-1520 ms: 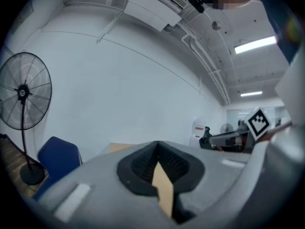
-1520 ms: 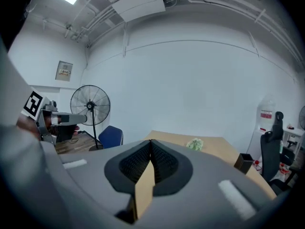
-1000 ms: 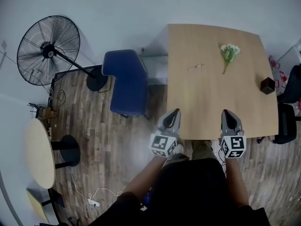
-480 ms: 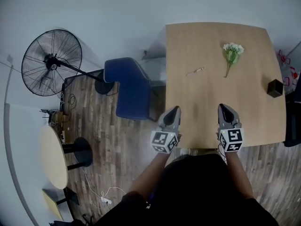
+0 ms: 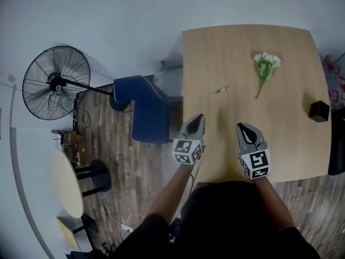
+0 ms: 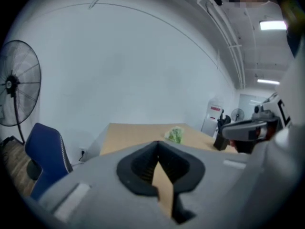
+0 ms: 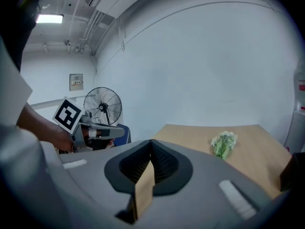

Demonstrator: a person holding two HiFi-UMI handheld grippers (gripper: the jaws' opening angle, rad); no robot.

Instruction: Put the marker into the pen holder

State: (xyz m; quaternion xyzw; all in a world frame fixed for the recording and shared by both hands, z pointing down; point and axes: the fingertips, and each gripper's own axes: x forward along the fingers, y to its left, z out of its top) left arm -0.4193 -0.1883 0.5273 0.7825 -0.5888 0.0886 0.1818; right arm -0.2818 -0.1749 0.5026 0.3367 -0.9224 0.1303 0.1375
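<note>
A thin marker (image 5: 218, 91) lies on the light wooden table (image 5: 280, 144), left of its middle. The dark cube-shaped pen holder (image 5: 319, 111) stands near the right edge; it also shows at the right rim of the right gripper view (image 7: 291, 171). My left gripper (image 5: 199, 116) (image 6: 157, 142) hovers over the table's near left part, jaws shut with nothing between them. The right gripper (image 5: 240, 126) (image 7: 150, 140) is beside it over the near edge, also shut and empty. Both point toward the far side; the marker lies ahead of them, untouched.
A small bunch of white flowers (image 5: 266, 63) (image 7: 223, 143) lies on the far right part of the table. A blue chair (image 5: 145, 107) stands against the table's left side, with a floor fan (image 5: 56, 80) and a round side table (image 5: 67, 182) farther left. A black chair (image 5: 337, 150) is at the right.
Both grippers have come forward from the table's near edge to over its surface, the left one farther. They stay shut and empty.
</note>
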